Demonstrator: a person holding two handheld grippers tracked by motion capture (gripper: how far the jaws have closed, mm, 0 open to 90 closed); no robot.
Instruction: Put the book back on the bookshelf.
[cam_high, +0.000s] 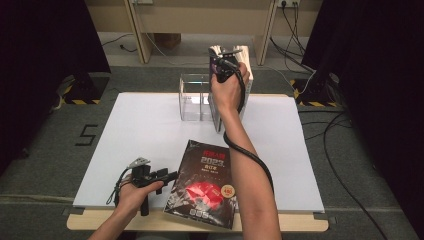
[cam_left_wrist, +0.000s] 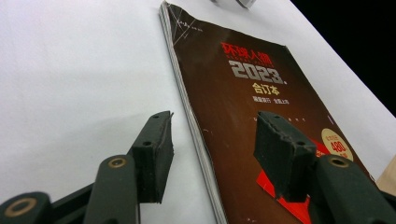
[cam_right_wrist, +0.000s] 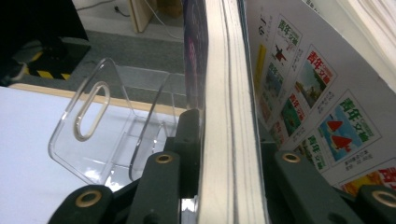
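1. Two grippers are at work, one busy and one idle. The right gripper (cam_high: 226, 64) is up at the far side of the white table (cam_high: 140, 130), its jaws clamped on the edge of an upright book (cam_right_wrist: 229, 116) that stands in the clear acrylic rack (cam_high: 192, 97).
2. In the right gripper view the pads squeeze the page block from both sides; a second volume with bright printed covers (cam_right_wrist: 322, 107) leans just to its right, and the rack's empty dividers stand to the left.
3. The left gripper (cam_high: 167, 176) rests low at the near left edge, jaws spread and holding nothing — they straddle the spine edge of the dark magazine (cam_left_wrist: 252, 107) lying flat on the table, without pressing on it.
4. My reading: the step in hand is seating the upright book in its slot.
5. Next, I judge, the right jaws must let go without tipping the book — then the flat magazine needs lifting by its spine, which calls for a jaw slipped under the thin edge.
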